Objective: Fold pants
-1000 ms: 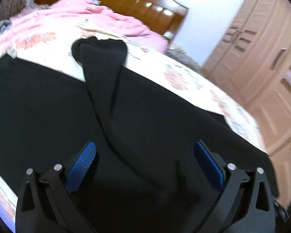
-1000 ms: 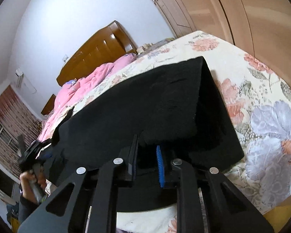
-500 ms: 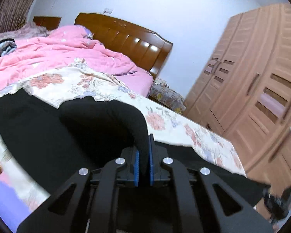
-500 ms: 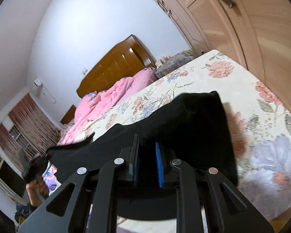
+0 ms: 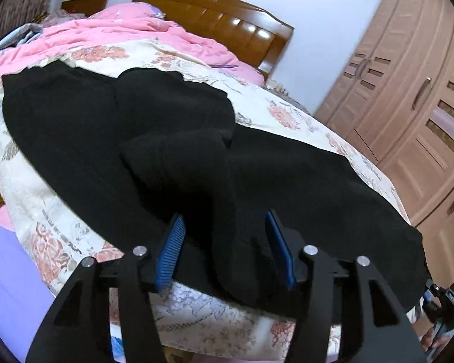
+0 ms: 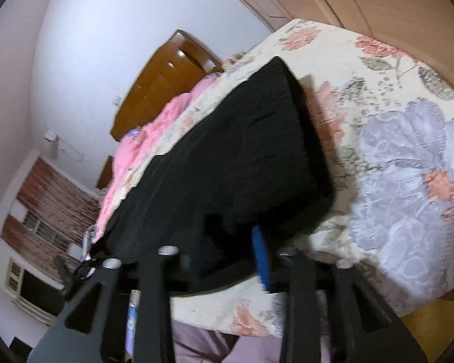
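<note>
Left wrist view: my left gripper (image 5: 224, 242) has just been opening; its jaws stand about half apart, blue pads (image 5: 171, 252) clear of the cloth. The black pants (image 5: 287, 181) lie folded on the floral bedspread (image 5: 60, 236), spreading from 10 o'clock to 4 o'clock, with a fold ridge between the jaws.

Right wrist view: my right gripper (image 6: 224, 248) has just been opening, its jaws narrowly parted. Pants (image 6: 233, 157) cloth lies between them; I cannot tell whether the pads press it.
</note>
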Action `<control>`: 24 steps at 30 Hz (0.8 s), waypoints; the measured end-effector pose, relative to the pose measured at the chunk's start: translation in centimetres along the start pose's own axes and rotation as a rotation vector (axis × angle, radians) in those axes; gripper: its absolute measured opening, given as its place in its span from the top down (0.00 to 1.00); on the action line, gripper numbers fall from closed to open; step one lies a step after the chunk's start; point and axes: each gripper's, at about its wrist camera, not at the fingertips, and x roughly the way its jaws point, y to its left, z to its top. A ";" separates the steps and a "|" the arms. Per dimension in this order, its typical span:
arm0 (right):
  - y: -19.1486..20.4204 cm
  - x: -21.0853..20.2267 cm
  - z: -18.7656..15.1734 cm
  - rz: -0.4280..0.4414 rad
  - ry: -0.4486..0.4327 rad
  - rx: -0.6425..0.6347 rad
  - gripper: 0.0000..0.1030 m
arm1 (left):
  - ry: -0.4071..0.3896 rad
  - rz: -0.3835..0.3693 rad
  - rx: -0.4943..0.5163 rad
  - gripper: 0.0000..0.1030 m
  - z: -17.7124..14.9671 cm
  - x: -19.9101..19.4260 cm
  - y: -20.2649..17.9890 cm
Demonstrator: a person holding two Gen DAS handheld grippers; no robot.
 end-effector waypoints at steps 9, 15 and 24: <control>4.0 -0.9 1.3 -0.029 -0.056 -0.109 0.88 | -0.085 -0.061 0.076 0.92 4.2 -2.0 -3.2; 1.4 -0.2 -0.1 -0.060 -0.019 -0.038 0.88 | -0.061 -0.034 0.084 0.92 3.5 -2.2 -3.1; -1.0 0.4 -0.5 -0.048 0.002 0.010 0.94 | 0.034 0.012 0.047 0.92 -0.1 0.9 -0.8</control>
